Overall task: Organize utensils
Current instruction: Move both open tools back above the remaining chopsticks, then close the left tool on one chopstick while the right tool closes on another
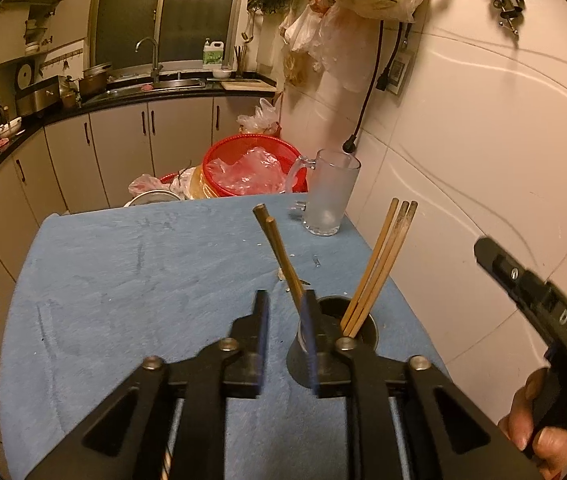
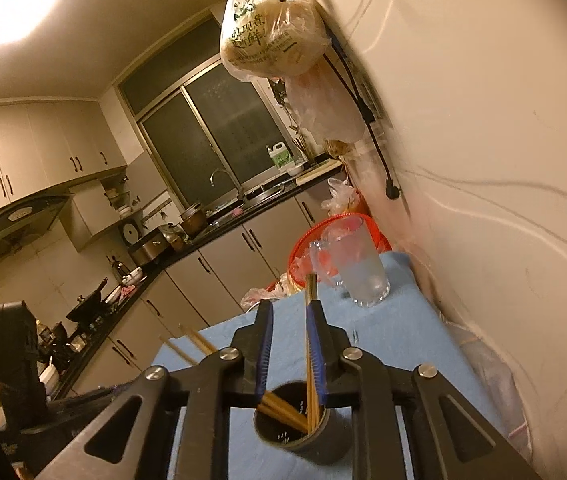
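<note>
While both grippers hover:
Left gripper: jaws apart (chopsticks free)
Right gripper: jaws apart
Holder: chopsticks standing inside

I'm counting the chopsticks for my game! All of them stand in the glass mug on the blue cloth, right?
Not quite. The chopsticks stand in the dark cup near the fingers, not in the glass mug, which holds none. Both sit on the blue cloth. The left wrist view shows it.

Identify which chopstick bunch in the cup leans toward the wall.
The bunch of three chopsticks leans wallward; the other pair tilts away, beside the left gripper.
</note>
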Tool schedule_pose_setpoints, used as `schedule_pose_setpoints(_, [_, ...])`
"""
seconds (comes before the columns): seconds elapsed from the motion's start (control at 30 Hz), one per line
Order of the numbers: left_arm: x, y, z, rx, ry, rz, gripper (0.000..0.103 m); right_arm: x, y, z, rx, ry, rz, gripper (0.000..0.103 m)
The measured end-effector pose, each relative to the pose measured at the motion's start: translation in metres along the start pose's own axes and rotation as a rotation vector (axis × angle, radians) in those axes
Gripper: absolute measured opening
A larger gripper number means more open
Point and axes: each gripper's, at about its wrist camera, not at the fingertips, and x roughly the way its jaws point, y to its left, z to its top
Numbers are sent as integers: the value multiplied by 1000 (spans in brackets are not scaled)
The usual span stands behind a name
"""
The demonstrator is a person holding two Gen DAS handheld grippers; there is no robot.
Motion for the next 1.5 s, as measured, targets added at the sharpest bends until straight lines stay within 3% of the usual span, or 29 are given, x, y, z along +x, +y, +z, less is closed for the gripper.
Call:
schedule_pose_setpoints(0.03, [-2,1,-2,1,-4,3,27,-2,1,-3,6,5,4,21])
schedule_pose_setpoints(0.23, [-22,19,-23,-28,0,11,28,-10,13,-32,-11,61,23,24])
schedule_pose_setpoints(0.4, [-39,51,-52,-61,3,73,30,-4,33,-72,-80,140,40,24])
schedule_pose_setpoints(0.47, [-43,75,-68,-110,21,93,34,6,42,-93,-109,191,43,24])
schedule_pose_setpoints(0.67, [-40,141,-130,-228,105,166,35,38,63,-156,-176,342,47,24])
schedule_pose_setpoints(0.87, [-18,182,-175,-365,220,124,35,63,78,-205,-219,436,59,24])
schedule_pose_setpoints(1.03, [8,184,-170,-367,264,88,35,67,79,-222,-222,441,49,24])
schedule_pose_setpoints(1.17, [40,180,-156,-354,297,100,35,64,72,-219,-207,438,34,24])
schedule_pose_setpoints(1.23, [53,174,-149,-330,306,70,35,62,71,-216,-213,434,29,24])
schedule_pose_setpoints(1.4, [57,167,-146,-273,322,166,32,61,71,-210,-218,446,31,24])
schedule_pose_setpoints(1.5, [46,174,-153,-277,329,175,29,63,77,-206,-228,467,52,24])
